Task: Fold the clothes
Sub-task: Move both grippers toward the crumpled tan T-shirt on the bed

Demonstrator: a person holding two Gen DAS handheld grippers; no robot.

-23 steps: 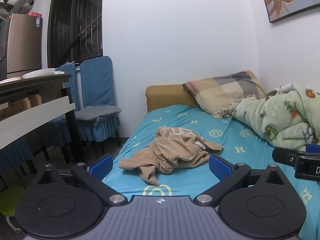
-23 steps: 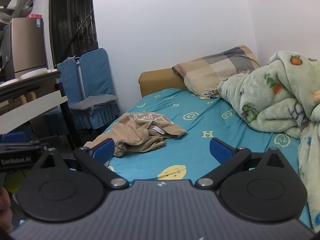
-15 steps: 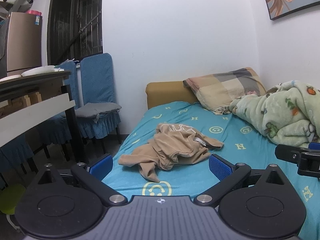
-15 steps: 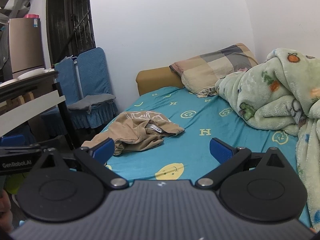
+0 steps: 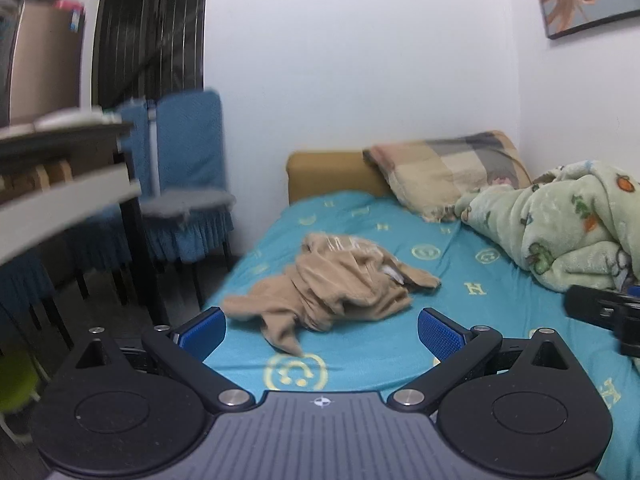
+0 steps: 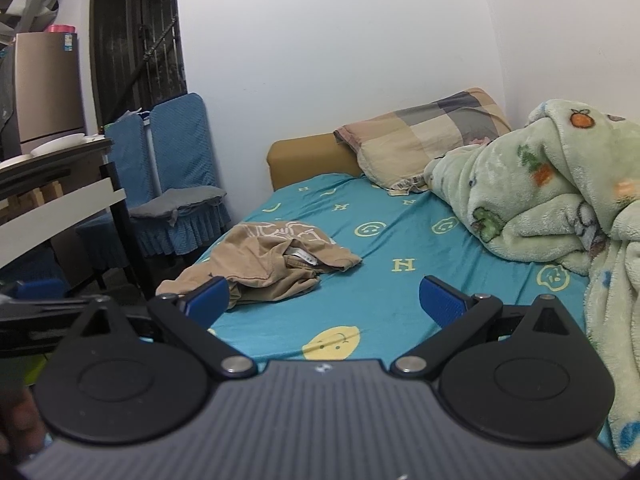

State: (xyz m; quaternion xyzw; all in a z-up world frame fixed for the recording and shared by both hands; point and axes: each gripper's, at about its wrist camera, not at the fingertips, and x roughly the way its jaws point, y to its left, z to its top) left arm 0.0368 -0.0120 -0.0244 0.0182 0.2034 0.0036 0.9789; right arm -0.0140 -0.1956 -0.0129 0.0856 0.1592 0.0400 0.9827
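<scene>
A crumpled tan garment lies in a heap on the turquoise bed sheet, near the bed's left edge. My left gripper hovers short of it, wide open, blue pads empty. My right gripper is also wide open and empty, with the garment ahead to its left. The right gripper's body pokes into the left wrist view at the right edge. The left gripper's body shows at the left edge of the right wrist view.
A green fleece blanket is bunched on the bed's right side, below a plaid pillow and tan headboard. Blue-covered chairs and a table stand left of the bed.
Both views have tilted down and drawn a little closer to the bed. The garment lies unmoved. Both grippers stay wide open.
</scene>
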